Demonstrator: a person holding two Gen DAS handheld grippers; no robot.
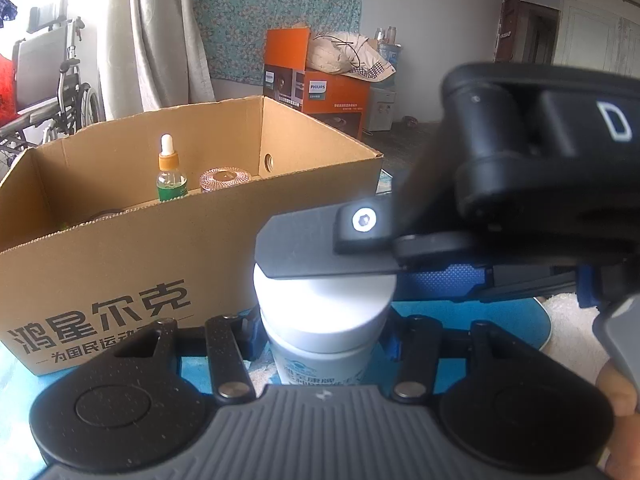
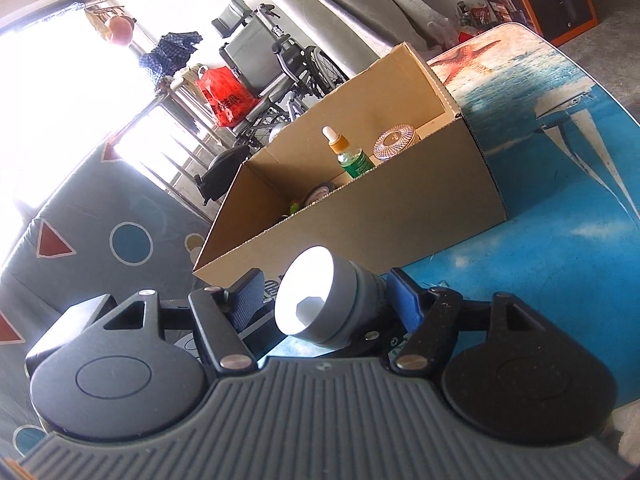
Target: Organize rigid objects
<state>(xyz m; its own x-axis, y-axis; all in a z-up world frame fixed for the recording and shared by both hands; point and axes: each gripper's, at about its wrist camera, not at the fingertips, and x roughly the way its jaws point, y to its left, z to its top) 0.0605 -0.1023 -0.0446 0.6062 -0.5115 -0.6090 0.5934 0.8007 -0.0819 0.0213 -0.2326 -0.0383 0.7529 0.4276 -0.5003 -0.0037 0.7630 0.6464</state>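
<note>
Left gripper (image 1: 322,340): my jaws are pinched on the body of a white-capped supplement bottle (image 1: 320,312), one blue pad against each flank, just under the cap. The bottle stands about upright in that grip, long axis vertical, cap at the top. Right gripper (image 2: 326,300): jaws spread, not gripping. In the right wrist view the bottle's cap (image 2: 308,296) sits between my pads. The left-side pad (image 2: 248,296) is clearly apart from it, and the other pad is just beside the bottle; I can't tell whether it touches. In the left wrist view the right tool comes in from the right, with one black finger lying flat across the top of the cap. So both tools are at the bottle, but only the left one carries it. Outward from there: the open cardboard box (image 1: 120,264) stands directly ahead of both tools, its near wall just beyond the bottle and its rim above the cap in the left view. It sits on a table with a sea-print cover (image 2: 540,220). Already inside are a dropper bottle (image 1: 171,172), upright, and a jar with a ribbed pinkish lid (image 1: 225,179) beside it. Smaller items at the near-left are half hidden by the wall. My read is that the move ahead turns on up-and-forward. The bottle is below and in front of the rim, so the left hand has to lift it over the near wall. The spread right tool should clear off the cap first.
</note>
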